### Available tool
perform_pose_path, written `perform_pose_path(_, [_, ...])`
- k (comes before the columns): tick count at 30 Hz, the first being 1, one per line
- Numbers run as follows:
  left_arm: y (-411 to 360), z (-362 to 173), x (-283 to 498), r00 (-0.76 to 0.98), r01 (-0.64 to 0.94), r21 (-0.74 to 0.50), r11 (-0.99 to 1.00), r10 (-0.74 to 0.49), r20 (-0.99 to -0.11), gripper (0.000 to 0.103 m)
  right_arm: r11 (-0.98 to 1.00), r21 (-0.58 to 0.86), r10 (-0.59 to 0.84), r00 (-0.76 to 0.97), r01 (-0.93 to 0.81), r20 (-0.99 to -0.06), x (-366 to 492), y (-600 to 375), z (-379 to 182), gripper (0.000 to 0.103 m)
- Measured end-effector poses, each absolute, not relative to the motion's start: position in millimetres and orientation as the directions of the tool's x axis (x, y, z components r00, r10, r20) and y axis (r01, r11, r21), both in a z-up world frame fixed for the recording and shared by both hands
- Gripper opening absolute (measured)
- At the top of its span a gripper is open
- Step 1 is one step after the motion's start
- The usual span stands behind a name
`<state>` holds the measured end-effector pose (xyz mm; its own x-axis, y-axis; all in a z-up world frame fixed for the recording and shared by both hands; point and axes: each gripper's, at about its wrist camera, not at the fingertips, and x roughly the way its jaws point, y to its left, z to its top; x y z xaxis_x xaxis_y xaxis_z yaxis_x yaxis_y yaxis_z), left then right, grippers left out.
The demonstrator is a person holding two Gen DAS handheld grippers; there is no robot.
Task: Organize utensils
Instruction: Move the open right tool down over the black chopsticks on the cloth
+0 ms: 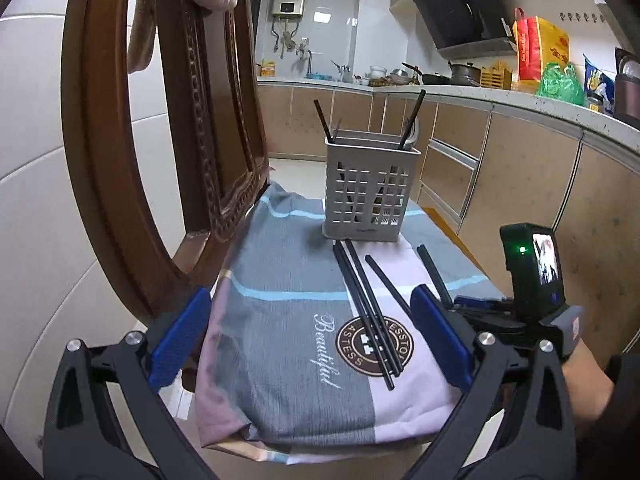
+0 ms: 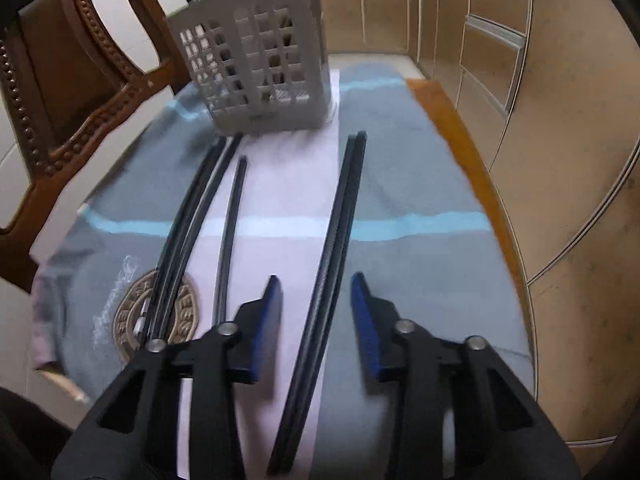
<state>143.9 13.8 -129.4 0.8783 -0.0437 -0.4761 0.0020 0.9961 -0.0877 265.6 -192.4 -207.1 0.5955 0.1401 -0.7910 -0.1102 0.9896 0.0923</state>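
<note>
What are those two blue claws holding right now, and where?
Nothing. The left gripper gapes wide over the cloth. The right gripper straddles a pair of black chopsticks, but its pads are not touching them.

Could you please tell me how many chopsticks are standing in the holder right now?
2 chopsticks: one leans out at the holder's left side, the other at its right. Shorter ones may be hidden inside.

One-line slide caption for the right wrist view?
Right gripper open astride a pair of black chopsticks on the cloth, grey basket ahead.
</note>
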Motion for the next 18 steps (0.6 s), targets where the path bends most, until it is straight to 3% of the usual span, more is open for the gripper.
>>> perform_pose_path(2, [14, -128, 143, 0.879, 0.009, -0.083, 0.996, -0.048, -0.475, 0.099, 0.987, 0.112, 0.158, 0.588, -0.113, -0.793, 261, -199, -206, 0.016])
perform_pose_path(5, [17, -128, 143, 0.875, 0.012, -0.092, 0.996, -0.054, -0.481, 0.099, 0.977, 0.169, 0.212, 0.568, -0.129, -0.795, 238, -201, -205, 0.013])
perform_pose_path(11, [18, -128, 144, 0.871, 0.015, -0.11, 0.994, -0.067, -0.487, 0.099, 0.961, 0.246, 0.271, 0.588, -0.124, -0.762, 216, -204, -198, 0.019])
perform_pose_path(13, [17, -129, 145, 0.867, 0.018, -0.106, 0.994, -0.068, -0.493, 0.099, 0.971, 0.212, 0.235, 0.635, -0.114, -0.736, 216, -208, -186, 0.022])
perform_pose_path(18, [18, -131, 146, 0.862, 0.013, -0.102, 0.995, -0.063, -0.503, 0.099, 0.975, 0.175, 0.221, 0.599, -0.134, -0.769, 224, -209, -194, 0.022])
